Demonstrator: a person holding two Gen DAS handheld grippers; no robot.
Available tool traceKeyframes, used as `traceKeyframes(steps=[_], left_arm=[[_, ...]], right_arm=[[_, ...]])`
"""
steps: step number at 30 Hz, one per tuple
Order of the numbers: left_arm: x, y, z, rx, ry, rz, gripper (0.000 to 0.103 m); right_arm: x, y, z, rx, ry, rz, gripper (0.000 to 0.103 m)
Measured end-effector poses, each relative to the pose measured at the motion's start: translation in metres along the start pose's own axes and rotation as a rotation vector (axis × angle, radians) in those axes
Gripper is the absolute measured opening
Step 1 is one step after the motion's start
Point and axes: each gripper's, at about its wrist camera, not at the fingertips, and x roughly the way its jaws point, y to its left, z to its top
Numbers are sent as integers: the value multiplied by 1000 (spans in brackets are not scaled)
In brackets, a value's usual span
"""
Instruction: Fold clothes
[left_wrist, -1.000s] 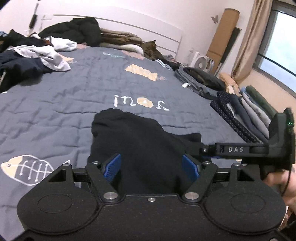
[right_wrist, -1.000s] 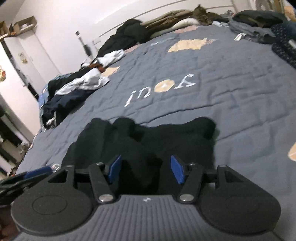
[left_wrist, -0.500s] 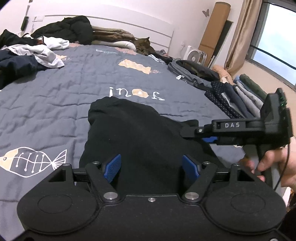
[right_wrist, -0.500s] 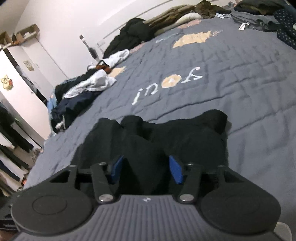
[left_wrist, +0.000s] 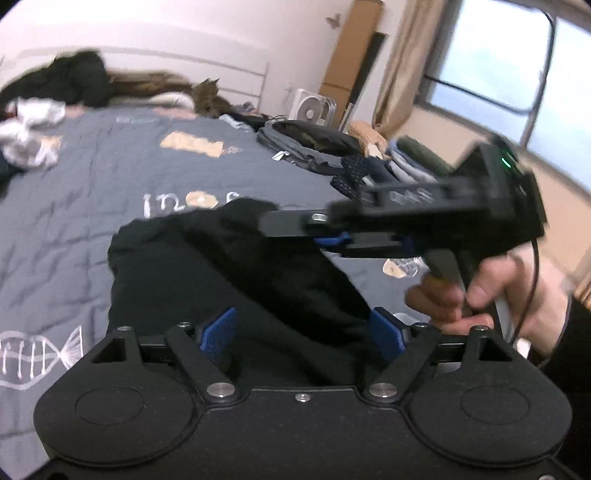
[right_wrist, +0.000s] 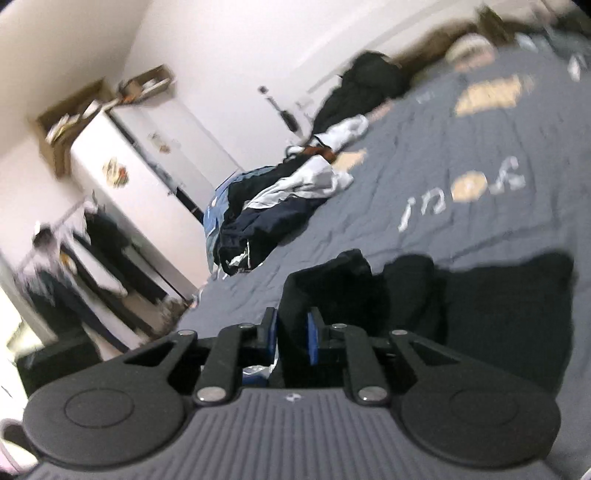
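Note:
A black garment (left_wrist: 236, 280) lies on the grey quilt (left_wrist: 74, 221) near the bed's front edge. My left gripper (left_wrist: 303, 334) is open, its blue pads on either side of the garment's near hem. My right gripper (right_wrist: 291, 334) is shut on a raised fold of the black garment (right_wrist: 480, 306) and lifts that edge. In the left wrist view the right gripper (left_wrist: 332, 240) is seen from the side, held by a hand, pulling the cloth up and to the left.
Unfolded clothes (right_wrist: 280, 199) are heaped at the bed's left side. Folded clothes (left_wrist: 388, 166) are stacked along the right edge. A cat (left_wrist: 210, 98) lies by the headboard. A white cabinet (right_wrist: 140, 162) stands left of the bed.
My right gripper has closed on the garment's right edge and lifted it up and leftward over the cloth. The left gripper stays open at the near hem.

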Motion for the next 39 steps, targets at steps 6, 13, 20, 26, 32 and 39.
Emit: traceKeyframes(steps=[6,13,20,26,32,39], left_arm=[[23,-12,3,-78,-31,39,79],[46,22,-13,-296,36,101,13],[29,38,-8,-313,20,86,16],[23,45,-11,-345,17,122,30],[13,58,-7,-441,-48,90,44],[-15,84,5,-635,-156,-37,77]], right_arm=[[-1,-2,7,77,15,76,16],[-12,-5,10,35,18,4,20],[-38,-32,21,8,-48,-238,34],[-21,-59,7,26,36,-349,48],[5,-35,-9,-73,76,-294,14],[9,36,-20,-348,72,-154,10]])
